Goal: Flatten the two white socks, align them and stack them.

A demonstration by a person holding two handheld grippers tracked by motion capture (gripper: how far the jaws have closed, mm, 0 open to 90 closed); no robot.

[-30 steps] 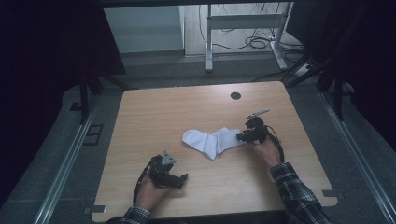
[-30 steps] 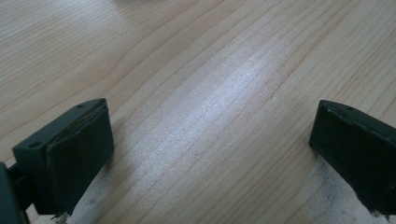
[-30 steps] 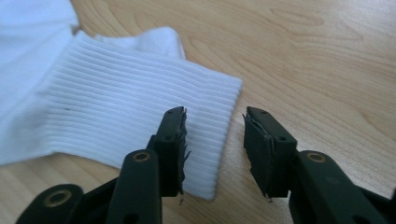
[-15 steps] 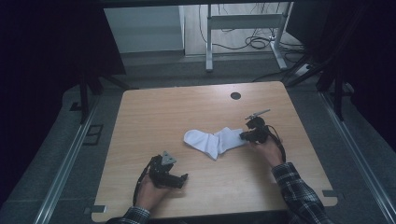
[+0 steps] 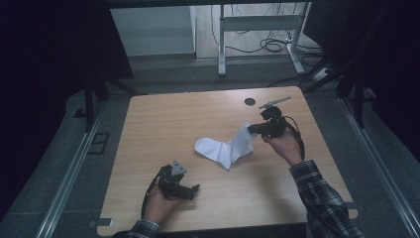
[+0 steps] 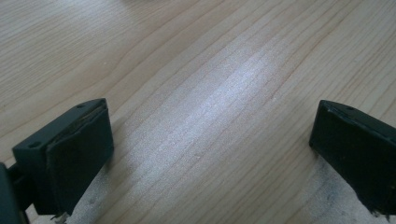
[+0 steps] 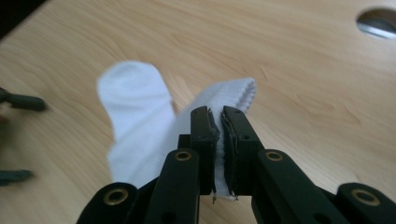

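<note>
A white sock point(image 5: 218, 148) lies in the middle of the wooden table point(image 5: 163, 119), toe end flat on the wood. Its cuff end is raised to the right. My right gripper point(image 5: 251, 130) is shut on that cuff. In the right gripper view the ribbed cuff point(image 7: 238, 93) sticks out past the closed pads point(image 7: 233, 135), and the rest of the sock point(image 7: 135, 107) hangs down toward the table. My left gripper point(image 5: 194, 191) rests near the table's front edge, held by a hand. It is open, with bare wood between its fingers point(image 6: 79, 140).
A round dark cable hole point(image 5: 250, 101) sits in the table near the far edge, behind the right gripper. Beyond the table stand a metal frame leg point(image 5: 221, 44) and loose cables point(image 5: 277, 44) on the floor. Rails run along both table sides.
The right gripper has closed on the sock's cuff and risen, pulling that end up off the table. The left gripper has stayed put.
</note>
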